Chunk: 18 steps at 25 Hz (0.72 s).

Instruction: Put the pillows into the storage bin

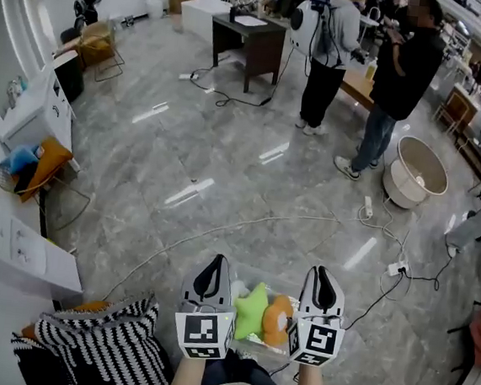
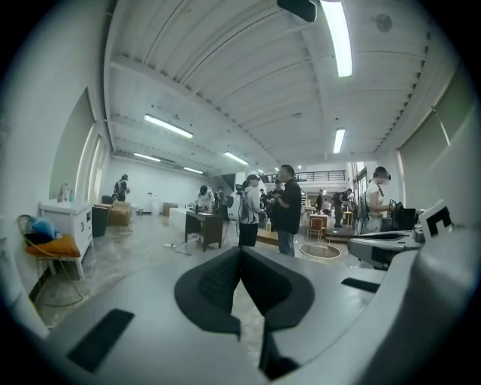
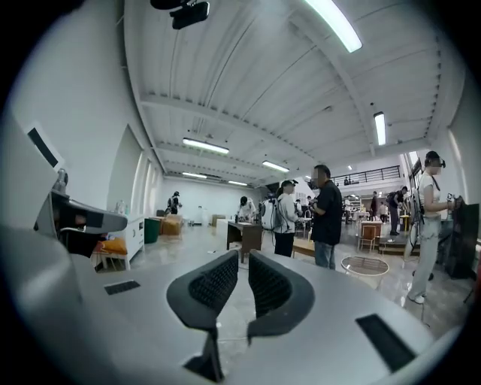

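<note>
In the head view a clear storage bin (image 1: 268, 276) sits on the floor close below me, between my two grippers. Inside it lie a green star pillow (image 1: 251, 312) and an orange pillow (image 1: 278, 319). A black-and-white striped pillow (image 1: 106, 341) lies outside, at the bottom left. My left gripper (image 1: 215, 262) (image 2: 239, 250) is raised and points out across the room, its jaws together and empty. My right gripper (image 1: 321, 273) (image 3: 243, 254) is held level beside it. A narrow slit shows between its jaws and nothing is between them.
Two people (image 1: 327, 45) (image 1: 397, 86) stand at the back near a dark desk (image 1: 252, 40). A round white basin (image 1: 417, 172) sits at the right. Cables (image 1: 246, 222) cross the marble floor. White cabinets (image 1: 33, 113) and a chair with cloths (image 1: 37, 168) line the left wall.
</note>
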{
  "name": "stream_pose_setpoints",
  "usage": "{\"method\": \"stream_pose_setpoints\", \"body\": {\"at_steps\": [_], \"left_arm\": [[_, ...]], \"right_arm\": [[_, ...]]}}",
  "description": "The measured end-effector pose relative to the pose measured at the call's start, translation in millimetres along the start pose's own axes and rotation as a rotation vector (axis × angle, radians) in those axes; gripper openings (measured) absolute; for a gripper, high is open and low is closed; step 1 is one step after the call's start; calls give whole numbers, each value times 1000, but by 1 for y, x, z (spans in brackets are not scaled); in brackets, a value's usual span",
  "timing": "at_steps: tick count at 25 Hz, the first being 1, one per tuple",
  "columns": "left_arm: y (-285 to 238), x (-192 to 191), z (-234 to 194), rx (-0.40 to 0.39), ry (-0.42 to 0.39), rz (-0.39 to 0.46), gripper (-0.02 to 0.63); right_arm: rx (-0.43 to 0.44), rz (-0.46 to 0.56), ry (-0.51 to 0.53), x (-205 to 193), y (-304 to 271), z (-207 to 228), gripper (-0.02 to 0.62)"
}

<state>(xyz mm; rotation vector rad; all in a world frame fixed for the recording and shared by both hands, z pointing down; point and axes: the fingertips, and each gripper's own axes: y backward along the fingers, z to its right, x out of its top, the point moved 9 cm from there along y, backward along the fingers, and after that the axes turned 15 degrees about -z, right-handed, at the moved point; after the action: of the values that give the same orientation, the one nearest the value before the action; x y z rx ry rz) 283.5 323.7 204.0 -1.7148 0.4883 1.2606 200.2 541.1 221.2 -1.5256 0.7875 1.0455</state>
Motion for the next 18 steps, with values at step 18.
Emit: {"method": "stream_pose_setpoints", "body": {"at_steps": [18], "left_arm": [[93,57,10,44,-41,170,14]], "right_arm": [[48,203,-16,68,79,-13,14]]}}
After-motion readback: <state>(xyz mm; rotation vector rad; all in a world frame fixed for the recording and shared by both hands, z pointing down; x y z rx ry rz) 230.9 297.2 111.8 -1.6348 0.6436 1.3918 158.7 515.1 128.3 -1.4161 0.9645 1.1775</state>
